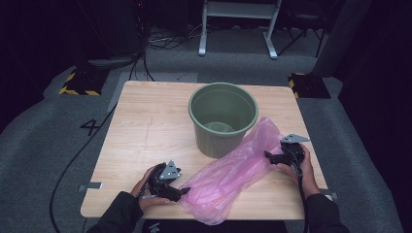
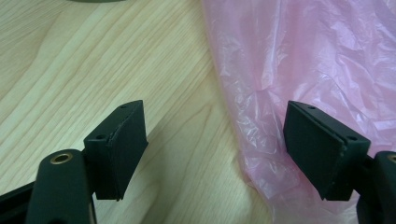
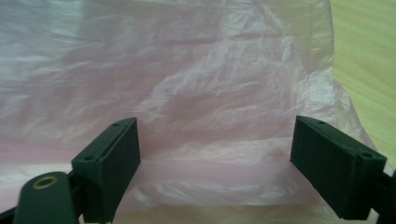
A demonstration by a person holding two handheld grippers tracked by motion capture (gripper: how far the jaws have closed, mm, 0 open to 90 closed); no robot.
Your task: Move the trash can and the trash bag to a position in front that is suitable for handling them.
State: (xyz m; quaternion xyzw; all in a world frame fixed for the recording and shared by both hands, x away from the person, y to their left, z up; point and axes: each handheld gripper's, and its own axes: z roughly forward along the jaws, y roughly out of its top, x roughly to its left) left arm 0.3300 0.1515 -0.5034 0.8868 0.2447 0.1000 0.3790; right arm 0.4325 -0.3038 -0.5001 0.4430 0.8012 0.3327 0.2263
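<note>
A pink plastic bag (image 1: 233, 170) lies crumpled across the wooden table (image 1: 145, 126), running from the front edge up toward a green bucket (image 1: 222, 119) that stands upright at the middle. My left gripper (image 1: 180, 191) is at the bag's near left end, open, with the bag's edge (image 2: 280, 140) between its jaws and nothing pinched. My right gripper (image 1: 268, 155) is at the bag's far right end, also open. In the right gripper view the bag (image 3: 196, 102) spreads just ahead of the wide-set pads (image 3: 116, 163).
The bucket's rim (image 2: 93, 1) peeks in at the top of the left gripper view. Bare table lies left of the bucket. Beyond the table are grey floor, cables (image 1: 145, 53), yellow-black striped blocks (image 1: 80, 82) and a white stand (image 1: 238, 29).
</note>
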